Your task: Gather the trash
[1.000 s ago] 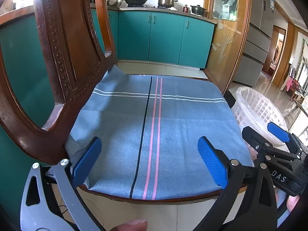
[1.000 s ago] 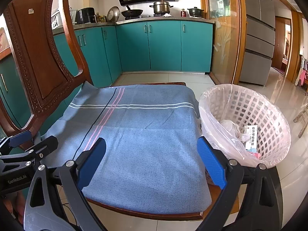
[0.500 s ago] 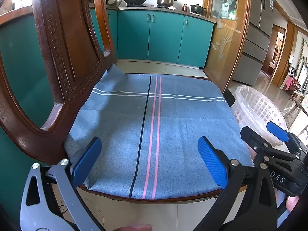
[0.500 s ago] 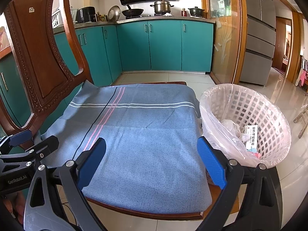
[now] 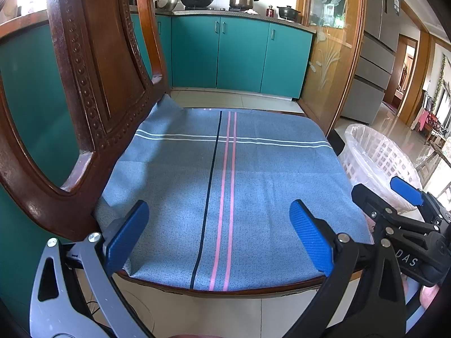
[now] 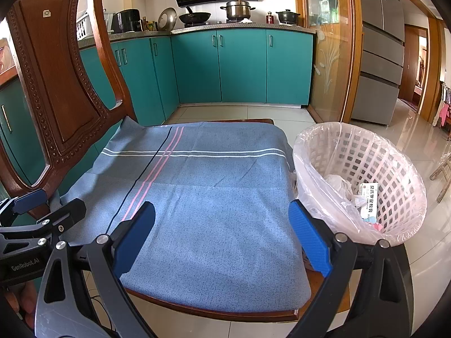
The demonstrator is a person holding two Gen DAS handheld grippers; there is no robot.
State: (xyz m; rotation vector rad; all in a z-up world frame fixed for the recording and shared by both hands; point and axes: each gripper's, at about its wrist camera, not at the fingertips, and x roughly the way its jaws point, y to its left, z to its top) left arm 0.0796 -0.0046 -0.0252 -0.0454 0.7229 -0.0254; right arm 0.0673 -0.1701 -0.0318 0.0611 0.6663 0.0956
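Observation:
A white lattice trash basket [image 6: 363,152] lined with a clear bag stands on the floor right of the chair. It holds crumpled white paper [image 6: 339,183] and a small printed box [image 6: 369,200]. The basket also shows in the left wrist view [image 5: 377,155]. My left gripper [image 5: 218,239] is open and empty over the near edge of the blue striped cloth [image 5: 225,183] on the chair seat. My right gripper [image 6: 221,239] is open and empty over the same cloth [image 6: 211,197], beside the basket. No loose trash shows on the cloth.
The carved wooden chair back [image 5: 93,84] rises at the left [image 6: 56,84]. Teal kitchen cabinets [image 6: 239,67] with pots on the counter stand behind. A grey fridge [image 6: 380,56] and a glass door [image 6: 327,50] are at the right. The floor is pale tile [image 6: 417,140].
Both grippers stay open and nearly still. The views shift only slightly.

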